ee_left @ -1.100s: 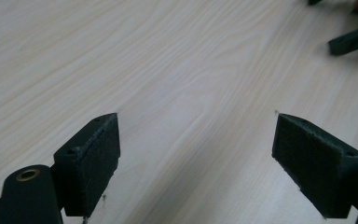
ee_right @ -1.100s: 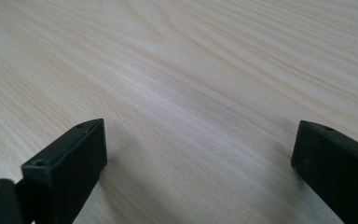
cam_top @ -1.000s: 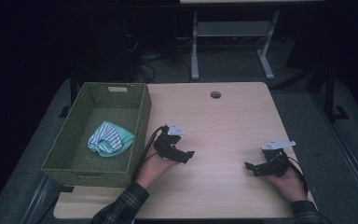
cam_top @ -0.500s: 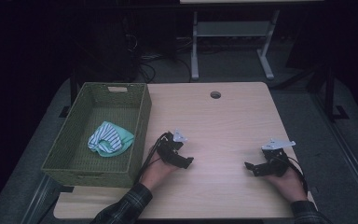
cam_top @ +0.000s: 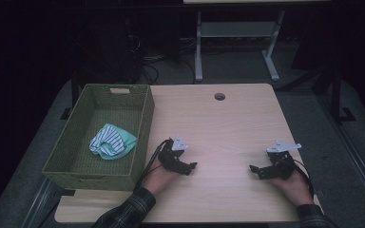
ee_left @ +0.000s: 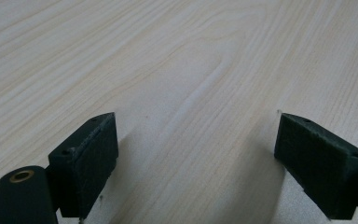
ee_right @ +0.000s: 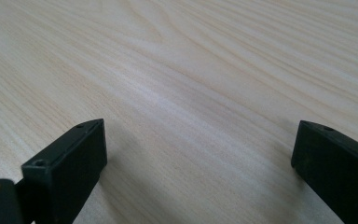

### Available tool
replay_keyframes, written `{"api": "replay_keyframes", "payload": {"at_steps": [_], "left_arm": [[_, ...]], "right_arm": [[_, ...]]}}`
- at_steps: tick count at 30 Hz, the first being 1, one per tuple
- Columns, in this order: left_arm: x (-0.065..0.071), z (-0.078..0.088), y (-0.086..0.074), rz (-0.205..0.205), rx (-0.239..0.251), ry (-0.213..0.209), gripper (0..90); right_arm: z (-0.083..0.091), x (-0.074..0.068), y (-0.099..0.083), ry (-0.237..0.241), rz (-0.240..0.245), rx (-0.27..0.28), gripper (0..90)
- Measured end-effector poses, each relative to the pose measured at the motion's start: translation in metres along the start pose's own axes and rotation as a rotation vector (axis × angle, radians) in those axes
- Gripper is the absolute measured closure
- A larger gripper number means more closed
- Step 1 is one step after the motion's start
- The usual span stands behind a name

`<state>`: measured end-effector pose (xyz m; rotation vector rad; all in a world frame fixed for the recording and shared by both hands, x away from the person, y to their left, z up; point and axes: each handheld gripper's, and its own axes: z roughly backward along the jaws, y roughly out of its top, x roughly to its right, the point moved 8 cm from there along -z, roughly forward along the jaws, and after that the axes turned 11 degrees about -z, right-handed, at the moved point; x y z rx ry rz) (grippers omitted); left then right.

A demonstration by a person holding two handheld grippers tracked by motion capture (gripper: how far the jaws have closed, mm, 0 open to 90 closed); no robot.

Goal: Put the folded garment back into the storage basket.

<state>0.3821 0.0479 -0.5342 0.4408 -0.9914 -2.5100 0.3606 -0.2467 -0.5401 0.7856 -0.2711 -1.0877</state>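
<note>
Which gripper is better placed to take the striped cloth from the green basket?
Probably the left gripper: it rests beside the basket holding the cloth, jaws open. The right gripper lies far across the table.

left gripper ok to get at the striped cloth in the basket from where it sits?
Probably yes. The left gripper is open and empty beside the basket, whose top is open; the cloth lies uncovered inside. Only the near wall needs clearing.

My jaws are matt black plastic with rough, foam-like faces, and both hang over a table (ee_left: 205, 70) of pale wood grain, smooth with a faint sheen. Off to my left the basket (cam_top: 138, 137) is coarse green weave, and the cloth (cam_top: 111, 141) in it looks soft, striped and matt.
</note>
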Motion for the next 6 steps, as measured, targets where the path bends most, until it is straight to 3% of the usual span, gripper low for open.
{"api": "replay_keyframes", "payload": {"at_steps": [6], "left_arm": [[0.0,0.0,0.0,0.0,0.0,0.0,12.7]], "right_arm": [[-0.0001,-0.0001,0.0002,0.0,-0.002,-0.002,2.9]]}}
